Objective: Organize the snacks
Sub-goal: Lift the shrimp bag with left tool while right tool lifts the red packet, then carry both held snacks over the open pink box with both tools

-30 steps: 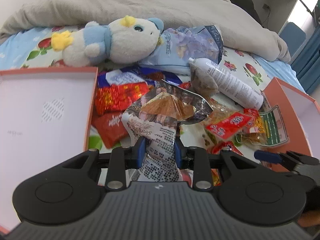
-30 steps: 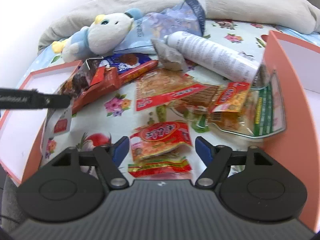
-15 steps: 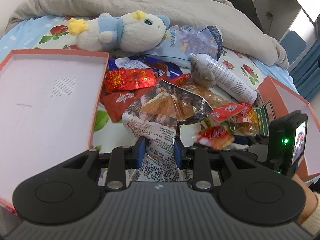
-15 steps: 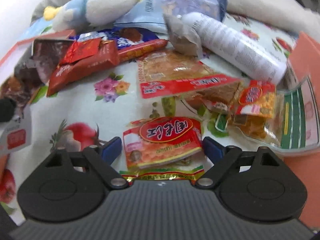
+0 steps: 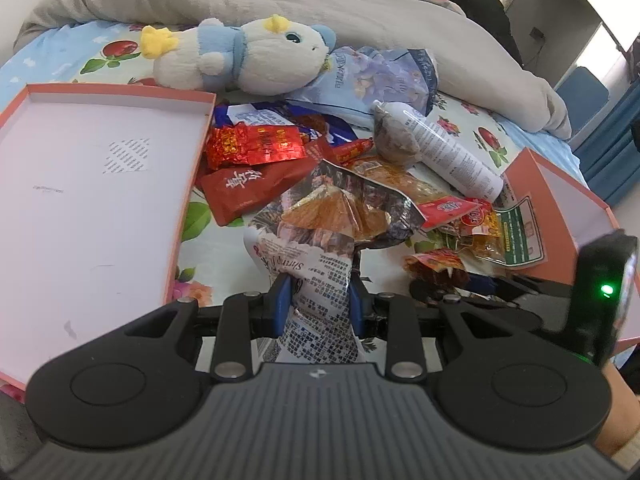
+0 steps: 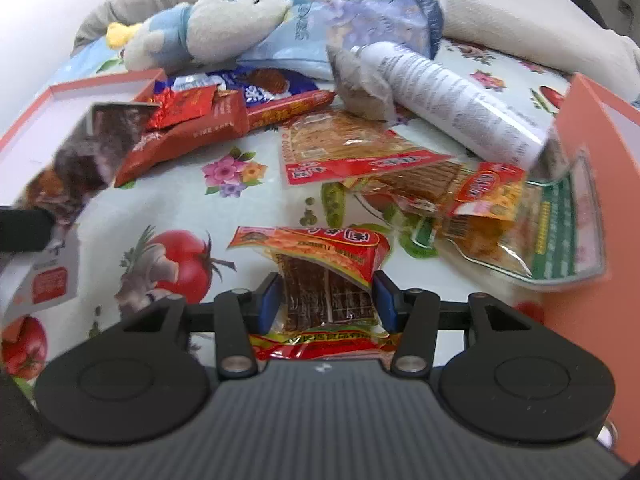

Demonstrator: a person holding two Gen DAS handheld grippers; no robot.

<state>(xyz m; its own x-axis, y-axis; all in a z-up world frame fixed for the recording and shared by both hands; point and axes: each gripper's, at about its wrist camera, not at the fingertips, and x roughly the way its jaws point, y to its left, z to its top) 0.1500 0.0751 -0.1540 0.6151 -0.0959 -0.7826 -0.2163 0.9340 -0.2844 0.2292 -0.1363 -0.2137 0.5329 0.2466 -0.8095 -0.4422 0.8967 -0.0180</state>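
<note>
Left wrist: left hand-held gripper pinching crinkly foil packet, right hand-held gripper closing around glossy pouch

Bright daylight, fisheye warp, slight blur

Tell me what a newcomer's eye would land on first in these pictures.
First the plush toy, lying at the far side of the bed above a heap of snack packets. Next, the left gripper clamped on a crumpled printed bag beside the empty pink box lid. The right gripper is closing around a red snack packet.
</note>
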